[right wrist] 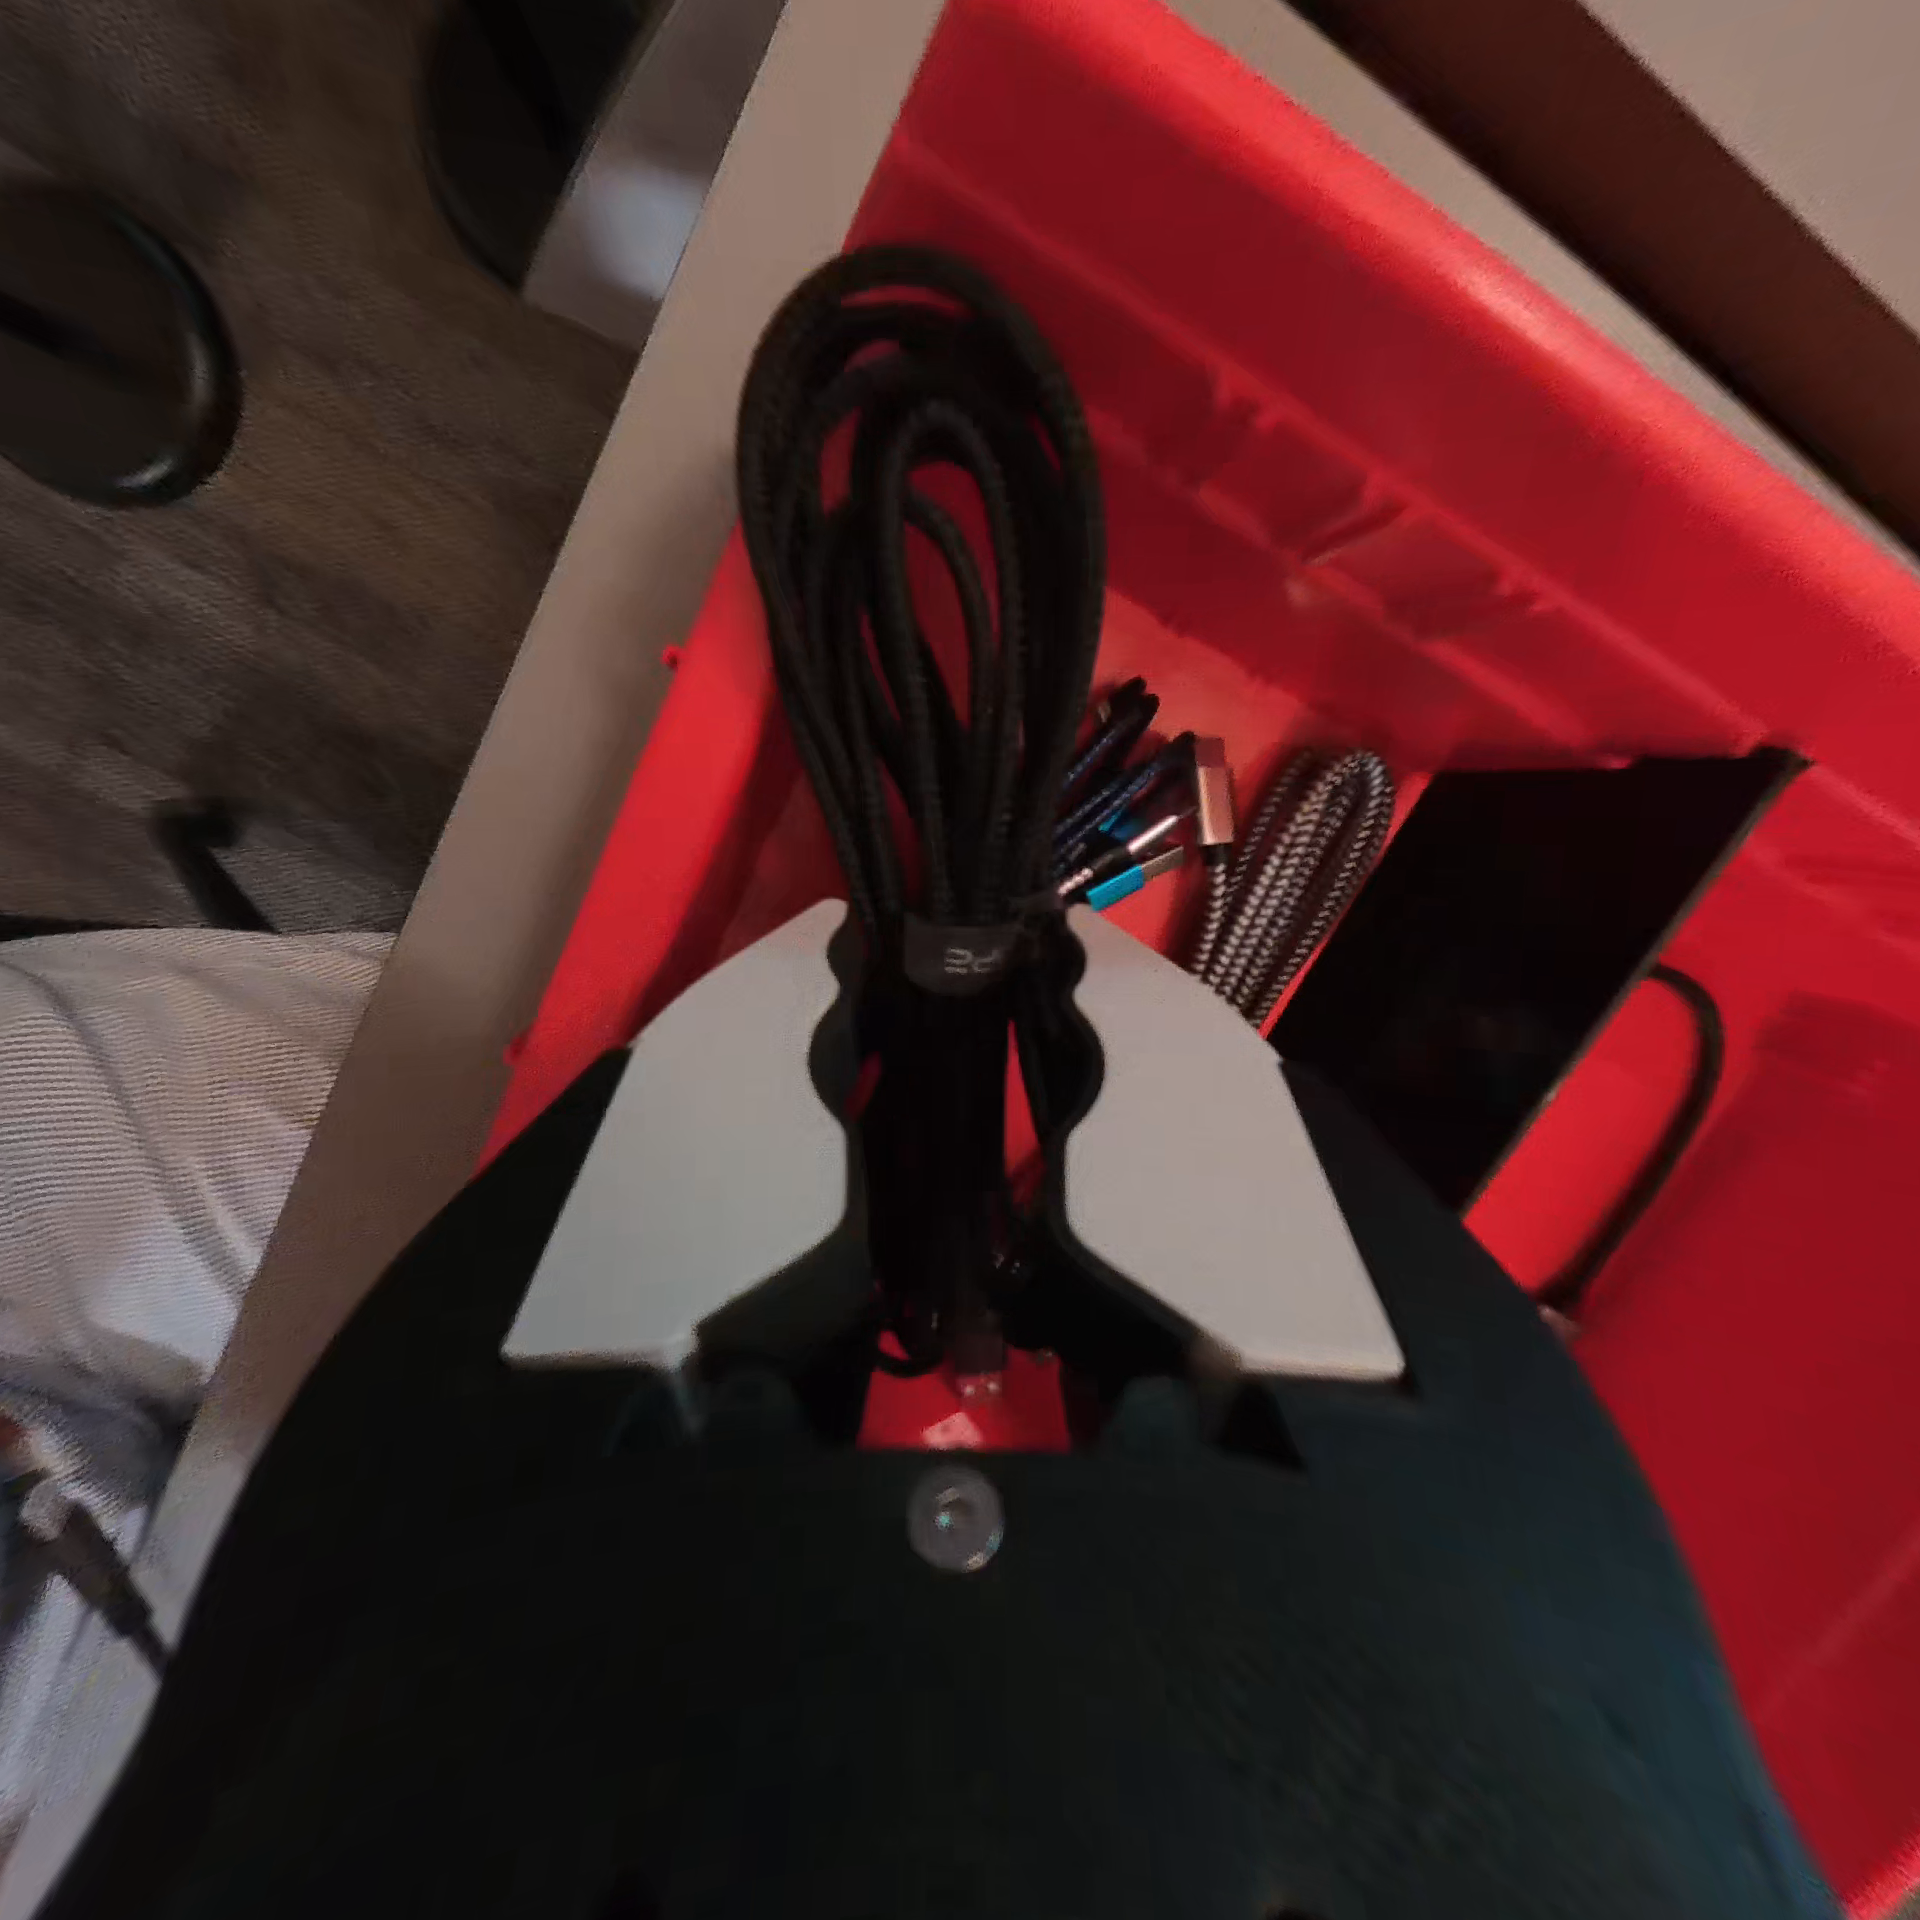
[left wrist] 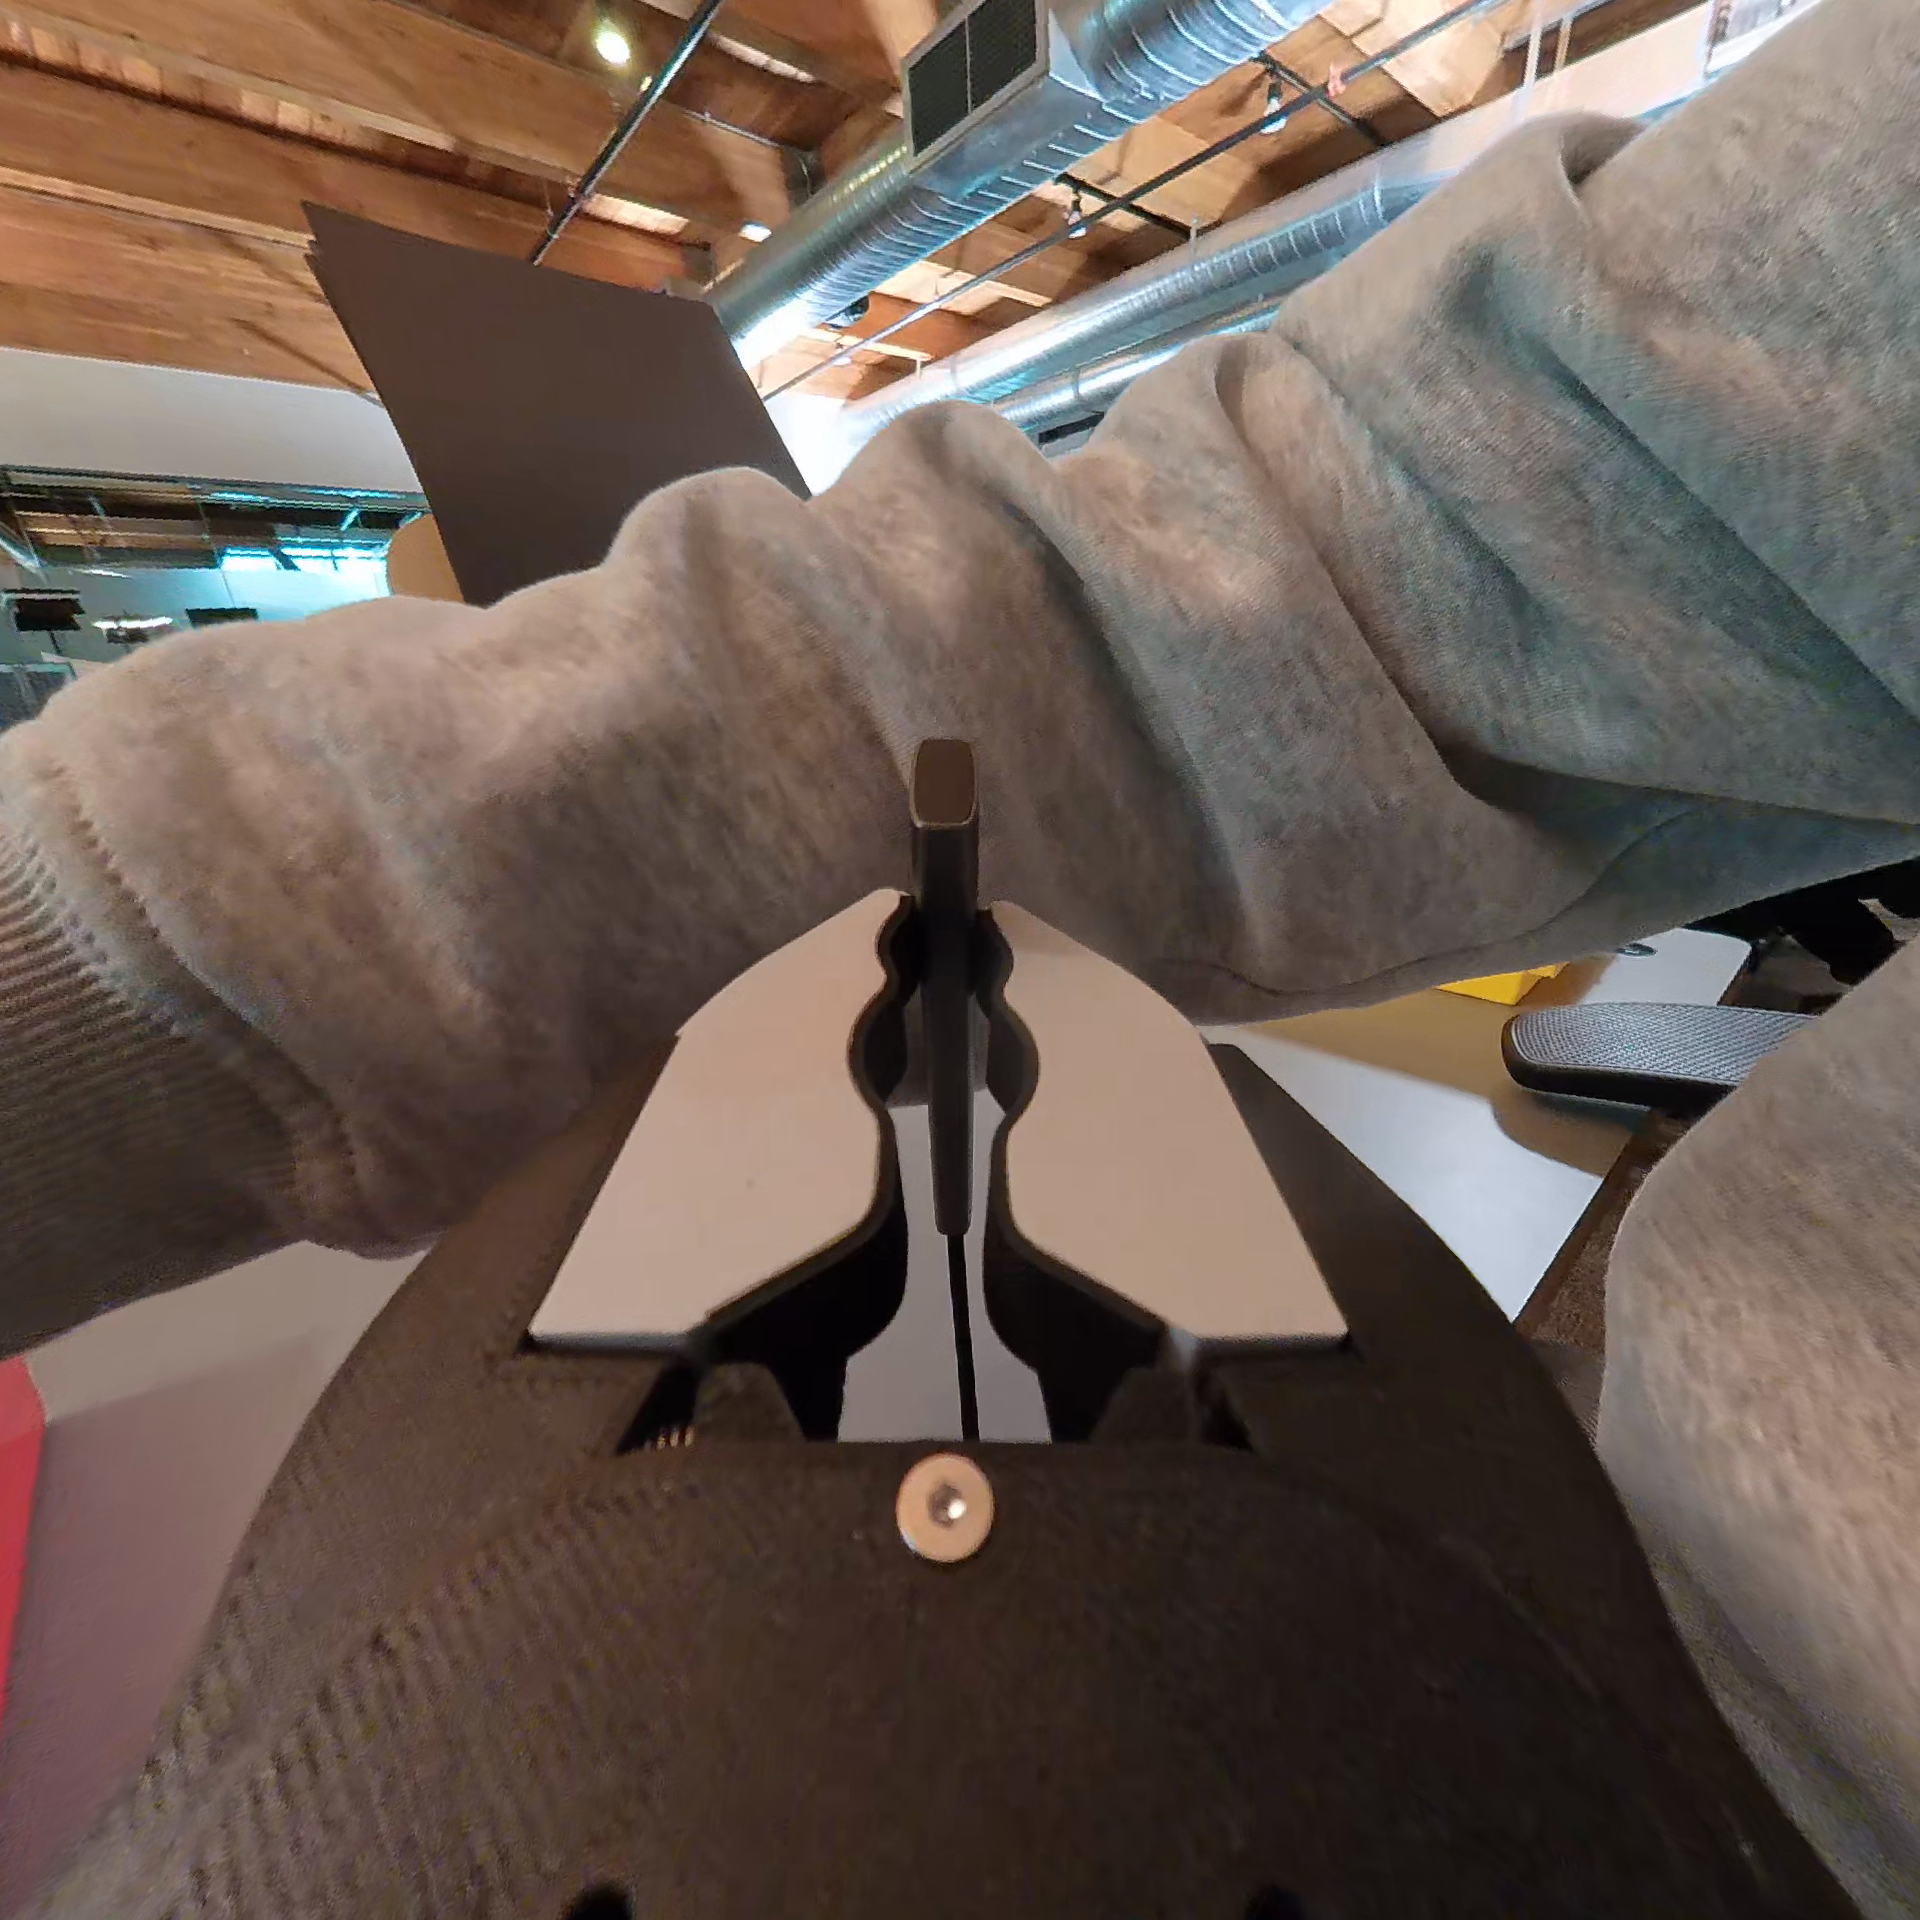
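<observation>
claws both clamp: right claw (right wrist: 951, 961) grips a coiled black cable (right wrist: 914, 582) above the red bin (right wrist: 1455, 436); left claw (left wrist: 943, 920) pinches a black cable plug (left wrist: 943, 821).

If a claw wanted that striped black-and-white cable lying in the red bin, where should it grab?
Probably at the folded bend of the striped cable, coming from above. Its strands lie bunched there, while blue-tipped plugs crowd one side and a black panel the other. The right claw is already shut on a black cable bundle.
</observation>
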`<action>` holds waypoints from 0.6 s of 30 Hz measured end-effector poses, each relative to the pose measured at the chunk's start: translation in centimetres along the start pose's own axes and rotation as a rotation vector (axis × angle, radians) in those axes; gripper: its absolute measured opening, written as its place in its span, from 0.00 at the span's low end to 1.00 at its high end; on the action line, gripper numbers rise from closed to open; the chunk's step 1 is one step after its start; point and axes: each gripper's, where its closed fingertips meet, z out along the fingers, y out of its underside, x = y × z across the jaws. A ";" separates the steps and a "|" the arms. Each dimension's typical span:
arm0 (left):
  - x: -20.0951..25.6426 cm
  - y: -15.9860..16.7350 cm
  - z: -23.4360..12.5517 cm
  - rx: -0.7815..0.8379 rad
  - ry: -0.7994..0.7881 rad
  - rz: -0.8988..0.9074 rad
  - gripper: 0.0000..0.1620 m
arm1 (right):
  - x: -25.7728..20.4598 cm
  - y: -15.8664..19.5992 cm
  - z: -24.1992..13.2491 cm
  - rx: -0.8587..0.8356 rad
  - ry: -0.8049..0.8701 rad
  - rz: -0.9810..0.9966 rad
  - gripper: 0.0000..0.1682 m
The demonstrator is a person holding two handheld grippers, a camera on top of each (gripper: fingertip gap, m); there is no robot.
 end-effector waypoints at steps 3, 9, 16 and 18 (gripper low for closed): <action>0.1 0.1 0.1 -0.006 0.008 -0.002 0.05 | 0.2 -0.6 -1.2 0.065 0.035 -0.024 0.13; 0.5 0.3 0.3 -0.021 0.022 0.010 0.05 | 1.4 -2.1 -10.7 0.427 0.000 0.149 0.12; 0.9 1.1 0.7 -0.045 0.032 0.015 0.05 | 2.2 2.6 -23.6 0.804 -0.093 0.393 0.12; 0.9 1.3 0.7 -0.053 0.030 0.018 0.05 | 2.0 5.8 -25.7 0.834 -0.058 0.441 0.12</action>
